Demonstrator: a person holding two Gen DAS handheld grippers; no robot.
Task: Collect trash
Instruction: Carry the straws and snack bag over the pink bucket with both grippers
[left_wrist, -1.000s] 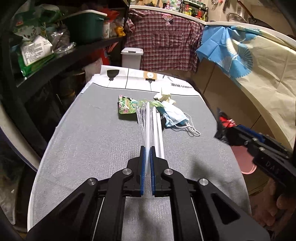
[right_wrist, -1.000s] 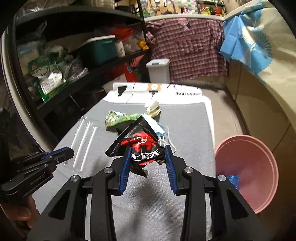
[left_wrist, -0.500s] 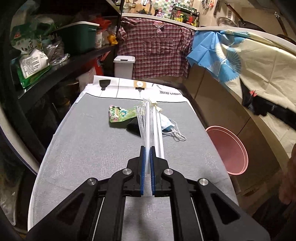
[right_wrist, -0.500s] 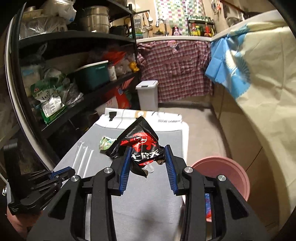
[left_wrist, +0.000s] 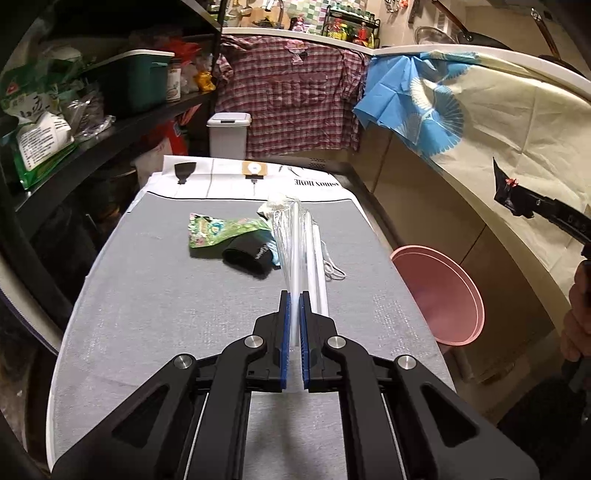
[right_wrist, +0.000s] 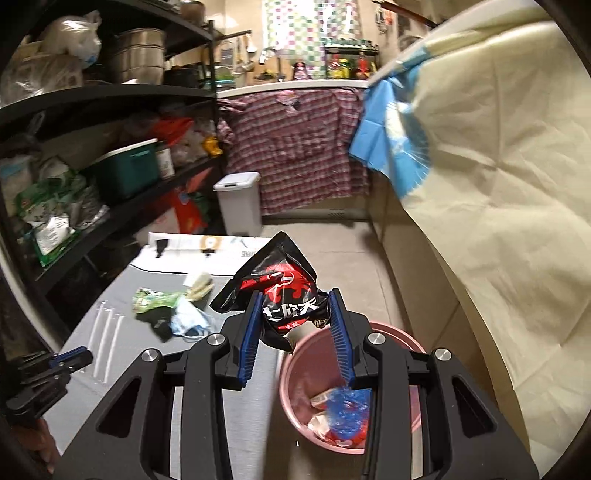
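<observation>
My right gripper (right_wrist: 295, 325) is shut on a black-and-red snack bag (right_wrist: 280, 291) and holds it in the air at the near-left rim of the pink bin (right_wrist: 295, 398), which holds several wrappers. My left gripper (left_wrist: 294, 306) is shut on a clear plastic straw wrapper (left_wrist: 295, 251) low over the grey table (left_wrist: 147, 295). Further along the table lie a green snack packet (left_wrist: 218, 230), a black cloth piece (left_wrist: 247, 258), a blue face mask (right_wrist: 188, 319) and a crumpled tissue (right_wrist: 199, 282). The left gripper (right_wrist: 70, 360) also shows in the right wrist view.
Black shelves (left_wrist: 92, 129) packed with bags and a green box run along the table's left side. A white lidded bin (left_wrist: 227, 134) stands beyond the table. Cloth-draped counters (left_wrist: 498, 129) line the right. The pink bin (left_wrist: 439, 295) stands on the floor right of the table.
My right gripper has risen and swung right with the snack bag, from over the table to over the pink bin. My left gripper still holds the straw wrapper.
</observation>
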